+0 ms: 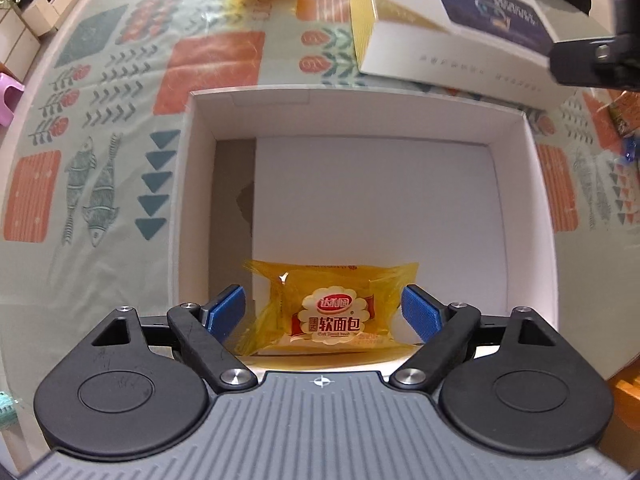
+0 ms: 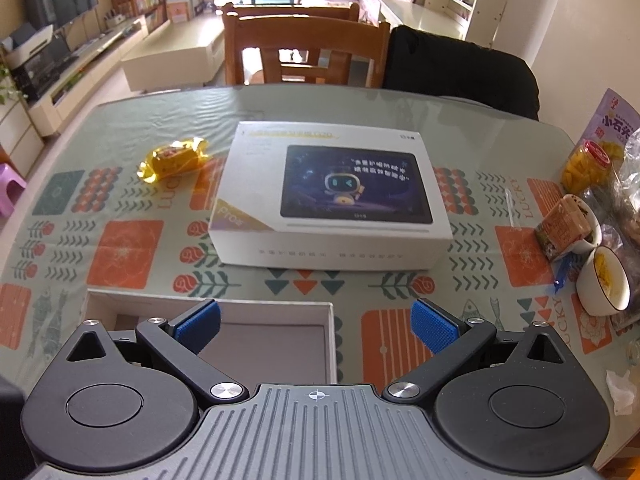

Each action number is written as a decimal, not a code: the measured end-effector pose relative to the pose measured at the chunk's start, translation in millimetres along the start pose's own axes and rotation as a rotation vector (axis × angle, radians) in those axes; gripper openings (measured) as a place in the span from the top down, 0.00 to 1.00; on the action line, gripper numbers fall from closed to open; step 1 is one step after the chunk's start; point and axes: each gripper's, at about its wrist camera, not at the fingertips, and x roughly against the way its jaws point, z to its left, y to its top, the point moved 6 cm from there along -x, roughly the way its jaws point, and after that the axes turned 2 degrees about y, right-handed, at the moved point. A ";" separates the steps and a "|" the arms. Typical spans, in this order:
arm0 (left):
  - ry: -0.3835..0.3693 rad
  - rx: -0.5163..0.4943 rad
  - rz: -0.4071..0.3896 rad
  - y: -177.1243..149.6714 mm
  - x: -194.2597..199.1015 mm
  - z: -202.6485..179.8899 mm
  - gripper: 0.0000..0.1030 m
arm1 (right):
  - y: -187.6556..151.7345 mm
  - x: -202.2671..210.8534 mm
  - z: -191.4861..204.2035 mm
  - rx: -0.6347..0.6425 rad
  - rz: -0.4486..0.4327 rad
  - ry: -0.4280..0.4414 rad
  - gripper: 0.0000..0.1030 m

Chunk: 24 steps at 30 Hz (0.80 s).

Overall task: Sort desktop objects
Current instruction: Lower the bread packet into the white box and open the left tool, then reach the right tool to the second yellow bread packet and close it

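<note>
Hovering over the open white box [image 1: 536, 184], we hold the left gripper [image 1: 322, 308] with its jaws wide, the blue pads [image 1: 226, 310] flanking the wrapped soft-bread packet [image 1: 332, 316] without clearly pressing it. The packet lies between the jaws at the box's near edge, its long axis running left to right across them; whether it rests on the box floor we cannot tell. A second yellow packet [image 2: 172, 158] sits far left on the tablecloth [image 2: 132, 248], left of the closed tablet box [image 2: 332, 196]. Our right gripper [image 2: 316, 326] hangs wide and empty above the white box's far right corner, so we judge it well placed to reach for that packet. Bowls [image 2: 604, 288] and a jar [image 2: 592, 164] crowd the right edge; wooden chairs [image 2: 304, 48] and a living room lie beyond.
</note>
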 end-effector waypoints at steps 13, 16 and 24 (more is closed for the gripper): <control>0.087 0.113 -0.133 62.6 34.5 53.3 0.00 | 47.5 -20.6 47.5 0.045 -0.029 0.080 0.00; 0.115 0.126 -0.158 84.1 39.2 73.2 0.00 | 58.7 -27.0 60.3 0.057 -0.032 0.099 0.00; 0.127 0.121 -0.166 131.0 35.5 103.2 0.00 | 90.1 -48.2 91.9 0.089 -0.034 0.123 0.00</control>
